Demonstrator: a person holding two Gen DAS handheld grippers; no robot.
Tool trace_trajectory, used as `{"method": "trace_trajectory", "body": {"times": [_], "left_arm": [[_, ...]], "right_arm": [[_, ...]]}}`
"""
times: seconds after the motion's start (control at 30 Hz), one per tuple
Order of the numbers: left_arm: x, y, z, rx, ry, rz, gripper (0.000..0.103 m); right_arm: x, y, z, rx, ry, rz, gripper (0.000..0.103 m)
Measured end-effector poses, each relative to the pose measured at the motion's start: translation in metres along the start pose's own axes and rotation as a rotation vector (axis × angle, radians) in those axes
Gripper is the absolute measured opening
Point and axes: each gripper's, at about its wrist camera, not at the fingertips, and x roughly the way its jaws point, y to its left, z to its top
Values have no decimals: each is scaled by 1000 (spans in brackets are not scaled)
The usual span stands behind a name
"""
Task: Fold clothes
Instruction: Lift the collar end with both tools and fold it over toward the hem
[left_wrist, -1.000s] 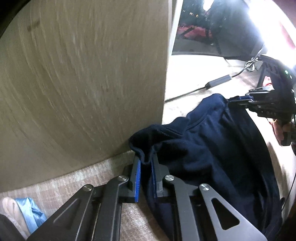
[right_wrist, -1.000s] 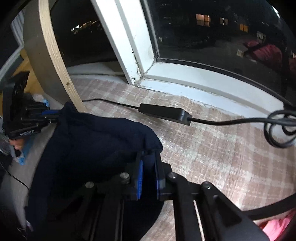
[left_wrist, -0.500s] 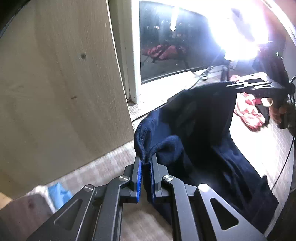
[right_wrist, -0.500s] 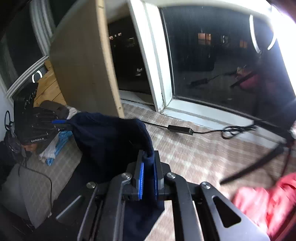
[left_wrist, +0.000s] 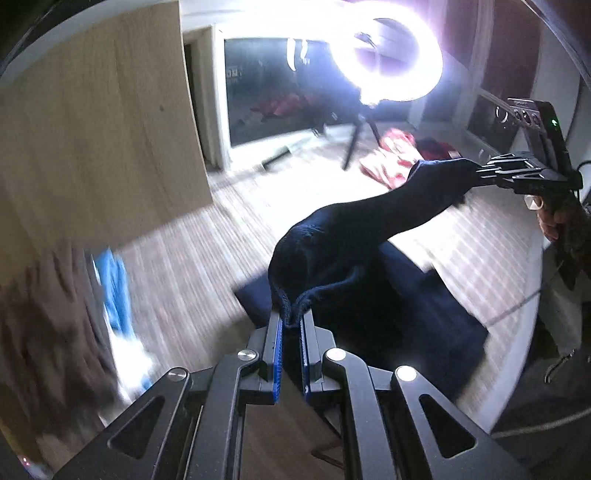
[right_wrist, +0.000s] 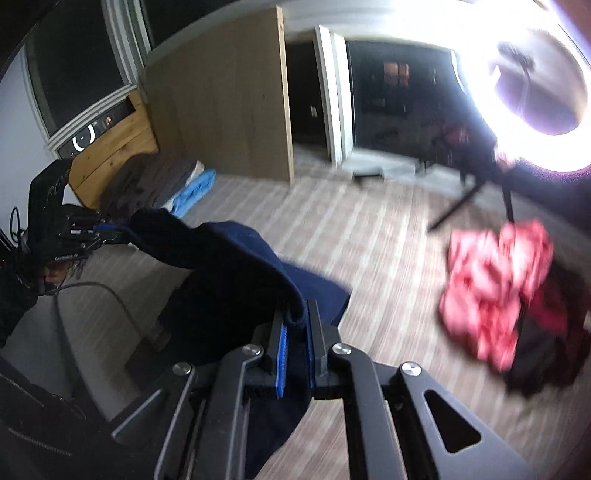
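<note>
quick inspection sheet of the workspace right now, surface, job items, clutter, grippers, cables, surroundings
surface: plaid-patterned covering, blurred by motion
job's things: navy garment lifted and stretched between both grippers, its lower part draped on the surface
clutter: red and pink clothes pile to the right; blue cloth beside the wooden panel
grippers: left gripper shut on a hem of the navy garment; right gripper shut on another edge of it
cables: grey cable trailing from the left gripper's handle
surroundings: wooden panel, dark window, lit ring light on a tripod
</note>
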Motion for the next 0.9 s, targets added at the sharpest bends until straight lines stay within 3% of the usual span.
{"method": "trace_trajectory", "body": {"times": [0.27, 0.47, 0.73, 0.8, 0.9], "left_arm": [[27, -31, -76, -53, 136, -70, 7], [18, -36, -96, -89, 132, -79, 7], [-7, -43, -113, -91, 84, -86, 8], [5, -44, -124, -100, 140, -110, 14], [10, -46, -143, -97, 235, -113, 11]], "right_arm": [[34, 7, -80, 67, 119, -24, 8], [33, 14, -110, 65, 153, -45, 8], [11, 39, -117, 19, 130, -29, 8], [21, 41, -129, 2, 208, -43, 11], [35, 43, -148, -23, 329, -64, 14]]}}
